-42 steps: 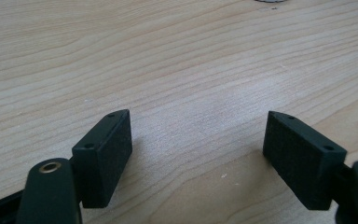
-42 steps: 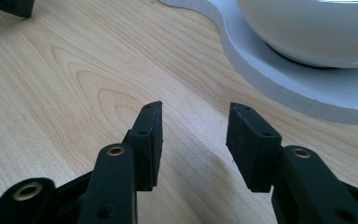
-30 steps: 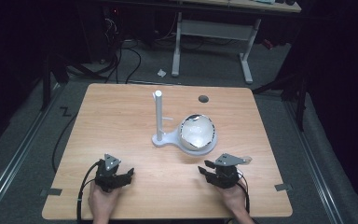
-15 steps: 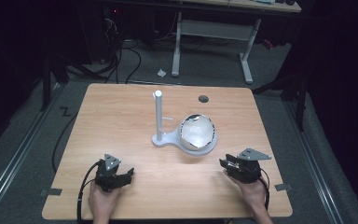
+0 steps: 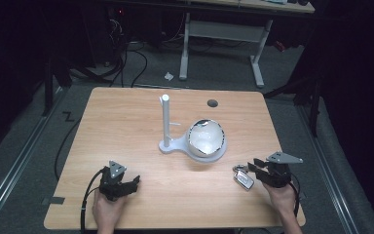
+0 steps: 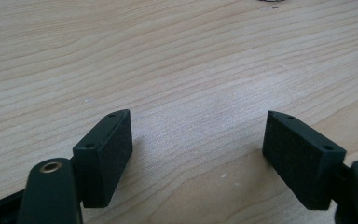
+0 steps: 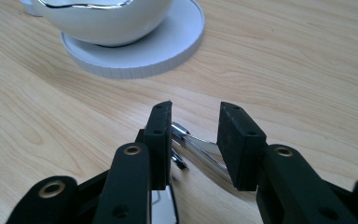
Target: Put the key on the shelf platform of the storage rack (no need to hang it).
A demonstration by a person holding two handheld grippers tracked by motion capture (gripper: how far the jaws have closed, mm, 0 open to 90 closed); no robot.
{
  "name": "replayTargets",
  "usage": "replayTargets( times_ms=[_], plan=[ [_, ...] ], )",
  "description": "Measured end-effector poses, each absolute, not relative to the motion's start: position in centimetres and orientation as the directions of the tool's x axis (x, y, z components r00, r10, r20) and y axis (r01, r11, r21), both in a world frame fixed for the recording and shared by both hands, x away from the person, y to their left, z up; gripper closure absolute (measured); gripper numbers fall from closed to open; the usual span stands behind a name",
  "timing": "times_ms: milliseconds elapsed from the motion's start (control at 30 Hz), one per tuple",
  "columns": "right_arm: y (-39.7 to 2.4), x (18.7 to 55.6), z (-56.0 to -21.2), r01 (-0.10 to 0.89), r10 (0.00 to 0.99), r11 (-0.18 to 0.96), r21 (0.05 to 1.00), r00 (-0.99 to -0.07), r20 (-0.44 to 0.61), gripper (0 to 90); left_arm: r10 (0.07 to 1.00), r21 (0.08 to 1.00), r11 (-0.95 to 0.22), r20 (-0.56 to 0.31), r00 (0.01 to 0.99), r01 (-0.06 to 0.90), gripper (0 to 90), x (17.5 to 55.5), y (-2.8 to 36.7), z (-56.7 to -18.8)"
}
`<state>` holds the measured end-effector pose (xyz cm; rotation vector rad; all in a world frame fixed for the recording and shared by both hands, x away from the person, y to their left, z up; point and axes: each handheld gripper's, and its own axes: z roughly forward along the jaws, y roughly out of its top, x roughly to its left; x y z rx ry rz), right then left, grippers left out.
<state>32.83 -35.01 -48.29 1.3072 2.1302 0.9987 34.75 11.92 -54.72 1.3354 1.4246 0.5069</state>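
right tongs [image 7: 193, 135] perhaps gripping keyring [image 5: 243, 178]

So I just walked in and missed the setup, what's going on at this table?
A person sits at a wooden table with a gripper in each hand. The right gripper is down at a small shiny metal item near the table's front right, its jaws straddling it but not closed. The left gripper rests open on bare wood. Mid-table, a white bowl sits on a white stand with an upright post.
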Motion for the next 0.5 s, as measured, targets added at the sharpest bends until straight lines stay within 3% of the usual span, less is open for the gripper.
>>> replayTargets(
  times_ms=[500],
  plan=[
    [-34.3,34.9,-50.0,0.6,0.872,0.344,0.723,-0.49,-0.008,64.5,0.896,0.851,0.282,-0.399,0.196,0.443,24.6,34.8,11.9,-54.7]
  ],
)
